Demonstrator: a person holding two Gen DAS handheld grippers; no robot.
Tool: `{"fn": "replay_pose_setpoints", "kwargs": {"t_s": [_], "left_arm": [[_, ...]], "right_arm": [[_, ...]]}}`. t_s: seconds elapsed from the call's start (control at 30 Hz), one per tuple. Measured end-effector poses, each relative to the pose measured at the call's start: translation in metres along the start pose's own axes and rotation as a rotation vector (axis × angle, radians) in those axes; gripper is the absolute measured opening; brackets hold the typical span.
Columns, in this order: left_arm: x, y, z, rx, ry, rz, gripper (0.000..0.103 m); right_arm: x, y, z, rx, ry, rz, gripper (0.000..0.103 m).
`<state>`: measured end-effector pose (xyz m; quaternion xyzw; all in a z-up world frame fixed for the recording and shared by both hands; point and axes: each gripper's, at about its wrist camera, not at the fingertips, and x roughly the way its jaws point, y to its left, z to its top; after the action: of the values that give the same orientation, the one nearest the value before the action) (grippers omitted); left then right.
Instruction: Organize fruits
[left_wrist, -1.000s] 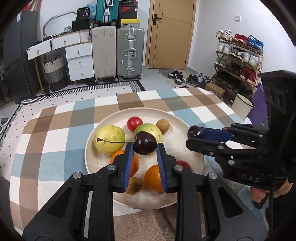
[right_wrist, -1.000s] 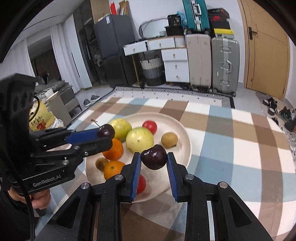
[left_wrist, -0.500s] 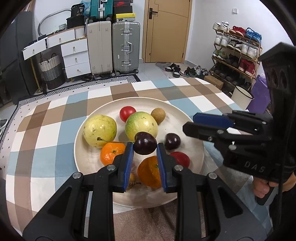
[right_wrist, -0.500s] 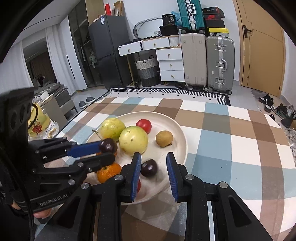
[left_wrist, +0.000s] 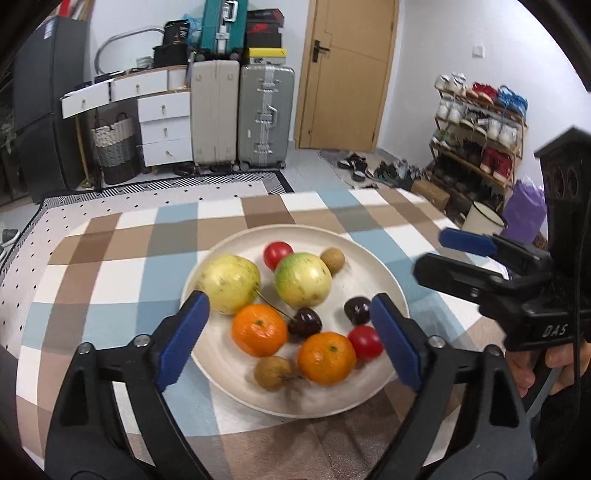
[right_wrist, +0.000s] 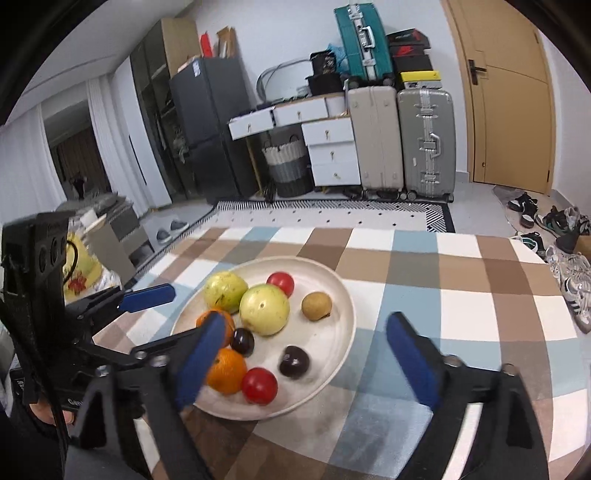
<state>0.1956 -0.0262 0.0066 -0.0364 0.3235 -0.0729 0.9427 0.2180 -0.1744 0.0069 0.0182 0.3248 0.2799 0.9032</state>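
A cream plate (left_wrist: 384, 266) (right_wrist: 341, 295) on the checked tablecloth holds two green-yellow guavas (left_wrist: 228, 283), two oranges (left_wrist: 259, 329), two red tomatoes (left_wrist: 277, 253), two brown kiwis (left_wrist: 333, 260) and two dark cherries. One cherry with a stem (left_wrist: 305, 322) (right_wrist: 242, 340) lies between the oranges. The other cherry (left_wrist: 357, 310) (right_wrist: 294, 362) lies near the plate's right side. My left gripper (left_wrist: 288, 332) is open and empty above the plate's near side. My right gripper (right_wrist: 303, 354) is open and empty, also above the plate.
The right gripper's body (left_wrist: 517, 280) reaches in from the right of the left wrist view. Past the table stand suitcases (left_wrist: 266, 114), white drawers (left_wrist: 162, 125), a door and a shoe rack (left_wrist: 480, 129). A white bucket (left_wrist: 480, 221) stands beside the table's right edge.
My left gripper opened and let its stemmed cherry drop onto the plate between the oranges. My right gripper, which released its cherry half a second earlier, opened wider. Both pulled back.
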Motion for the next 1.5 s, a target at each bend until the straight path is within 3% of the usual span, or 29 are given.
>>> {"fn": "replay_pose_setpoints", "kwargs": {"t_s": [0.07, 0.4, 0.7, 0.97, 1.17, 1.5], "left_arm": [[-0.005, 0.005, 0.001, -0.021, -0.018, 0.014, 0.102], [-0.036, 0.007, 0.000, -0.023, -0.079, 0.041, 0.102], [-0.077, 0.007, -0.031, -0.030, -0.103, 0.028, 0.102], [-0.106, 0.010, -0.061, -0.040, -0.168, 0.066, 0.102], [-0.113, 0.009, -0.078, -0.049, -0.206, 0.077, 0.102], [-0.106, 0.005, -0.077, -0.026, -0.208, 0.090, 0.102]], "right_arm": [[-0.002, -0.001, 0.001, 0.002, 0.000, -0.004, 0.101], [-0.021, 0.013, -0.001, -0.093, -0.026, 0.019, 0.102], [-0.049, 0.027, -0.030, -0.129, -0.044, 0.048, 0.103], [-0.076, 0.037, -0.057, -0.124, -0.107, 0.069, 0.103], [-0.086, 0.042, -0.072, -0.147, -0.142, 0.079, 0.103], [-0.089, 0.042, -0.077, -0.170, -0.179, 0.055, 0.103]]}}
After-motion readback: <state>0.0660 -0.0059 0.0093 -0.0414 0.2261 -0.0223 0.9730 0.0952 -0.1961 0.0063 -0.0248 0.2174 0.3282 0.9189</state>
